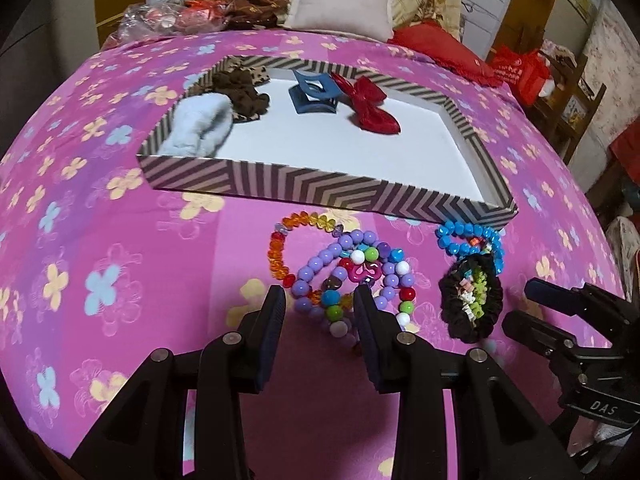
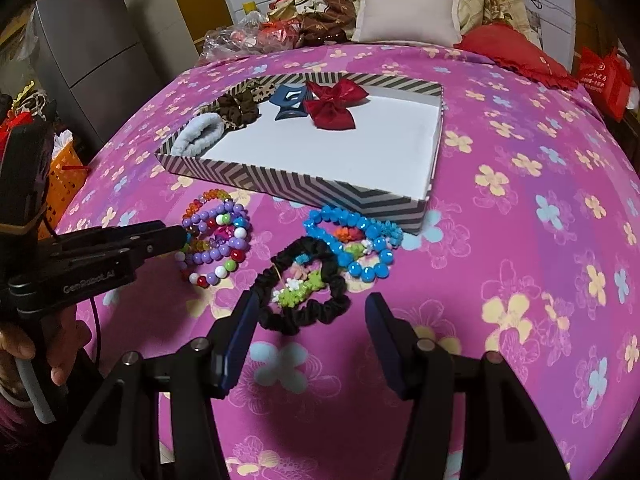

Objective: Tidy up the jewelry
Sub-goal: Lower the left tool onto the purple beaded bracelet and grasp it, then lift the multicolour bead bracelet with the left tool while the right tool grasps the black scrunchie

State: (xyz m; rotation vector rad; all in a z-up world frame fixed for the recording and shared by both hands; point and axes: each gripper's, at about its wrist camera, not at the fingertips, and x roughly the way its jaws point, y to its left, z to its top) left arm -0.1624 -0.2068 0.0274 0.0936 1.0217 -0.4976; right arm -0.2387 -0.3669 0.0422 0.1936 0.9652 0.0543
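From the left wrist, the left gripper point(image 1: 320, 300) hangs over a tangle of beaded bracelets point(image 1: 344, 276) on the pink floral bedspread point(image 1: 100, 220), its jaws apart around the near beads, the pads not visibly pressing on them. Beyond lies the striped tray point(image 1: 320, 192), already holding a blue fluffy scrunchie point(image 1: 200, 128), a brown scrunchie point(image 1: 240, 96), a blue claw clip point(image 1: 312, 94) and a red bow point(image 1: 370, 108); the near half of its white floor is bare. A clean pick probably means closing on one strand only, since the bracelets overlap and may drag each other.

From the right wrist, the right gripper point(image 2: 312, 312) stands wide open, with the black scrunchie point(image 2: 304, 284) lying partly between its fingers and untouched. A blue bead bracelet point(image 2: 352, 240) overlaps the scrunchie's far edge. Pinching the near, free rim of the fabric ring looks the safer grip, then a lift to the tray's point(image 2: 304, 188) open floor. The left gripper point(image 2: 182, 236) shows side-on at the bead pile point(image 2: 216, 236).
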